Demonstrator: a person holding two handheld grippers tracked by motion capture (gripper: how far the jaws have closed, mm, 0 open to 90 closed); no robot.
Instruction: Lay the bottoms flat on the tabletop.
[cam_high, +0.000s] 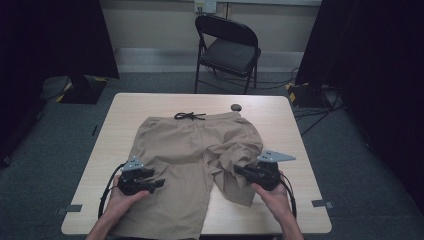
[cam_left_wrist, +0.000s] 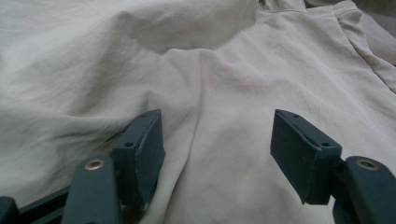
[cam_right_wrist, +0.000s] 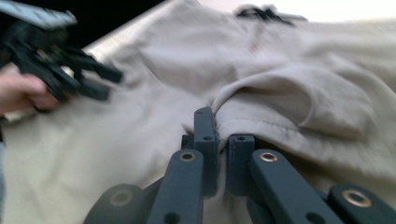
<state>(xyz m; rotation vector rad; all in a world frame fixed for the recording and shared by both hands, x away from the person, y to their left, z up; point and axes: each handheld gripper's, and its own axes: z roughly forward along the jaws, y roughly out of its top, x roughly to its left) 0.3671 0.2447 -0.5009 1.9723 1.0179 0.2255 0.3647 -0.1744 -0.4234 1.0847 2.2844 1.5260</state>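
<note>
My right gripper (cam_right_wrist: 223, 140) has its jaws pinched tight on a fold of the khaki shorts (cam_high: 192, 150), the hemmed edge of the cloth caught between the two black pads. That fold bunches up over the right leg, which lies crumpled and doubled back on itself. My left gripper (cam_left_wrist: 217, 149) is a different story: jaws spread wide, nothing between them, just wrinkled cloth lying under the gap. The left pad sits right at the fabric, though I can't tell if it touches.

Pulling out to the high view, the left gripper (cam_high: 159, 183) hovers over the left leg of the shorts, which runs flat down to the near edge of the table (cam_high: 280, 115). The right gripper (cam_high: 239, 171) sits at the inner side of the rumpled right leg. The waistband lies at the far side, its black drawstring (cam_high: 189, 116) tied in a bow. A small dark round object (cam_high: 236, 107) rests on the tabletop just beyond the waistband. Past the table stands a black folding chair (cam_high: 229, 50).
</note>
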